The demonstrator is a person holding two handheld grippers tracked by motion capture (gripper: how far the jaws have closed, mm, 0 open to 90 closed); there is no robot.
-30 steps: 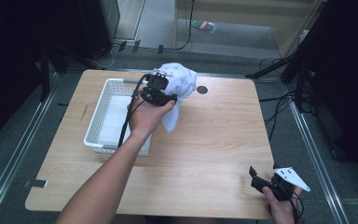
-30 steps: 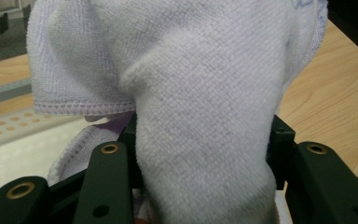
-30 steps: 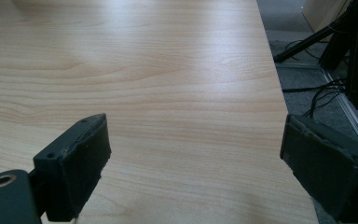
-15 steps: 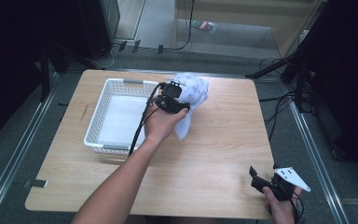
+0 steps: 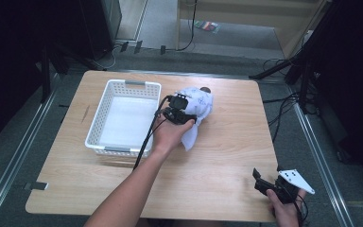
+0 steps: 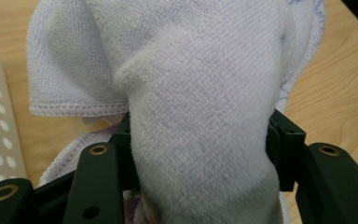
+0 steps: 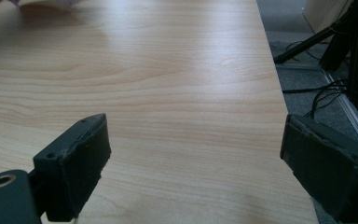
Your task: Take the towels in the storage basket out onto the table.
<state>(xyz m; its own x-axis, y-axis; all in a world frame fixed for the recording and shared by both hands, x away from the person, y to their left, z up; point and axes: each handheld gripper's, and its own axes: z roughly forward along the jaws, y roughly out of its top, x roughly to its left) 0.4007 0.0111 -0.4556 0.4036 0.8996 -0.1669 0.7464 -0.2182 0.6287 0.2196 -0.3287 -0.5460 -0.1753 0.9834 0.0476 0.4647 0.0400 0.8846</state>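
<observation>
- The left gripper (image 5: pixel 185 112) is just to the right of the basket (image 5: pixel 105 111), and its jaws are closed on a fold of the towel (image 6: pixel 200 107).
- The towel hangs bunched over the tabletop (image 5: pixel 227 156), just beside the basket's right wall, with one corner pointing down.
- The right gripper (image 7: pixel 193 168) rests low at the tabletop's near right corner, well apart from the basket; its jaws are wide open and hold nothing.
</observation>
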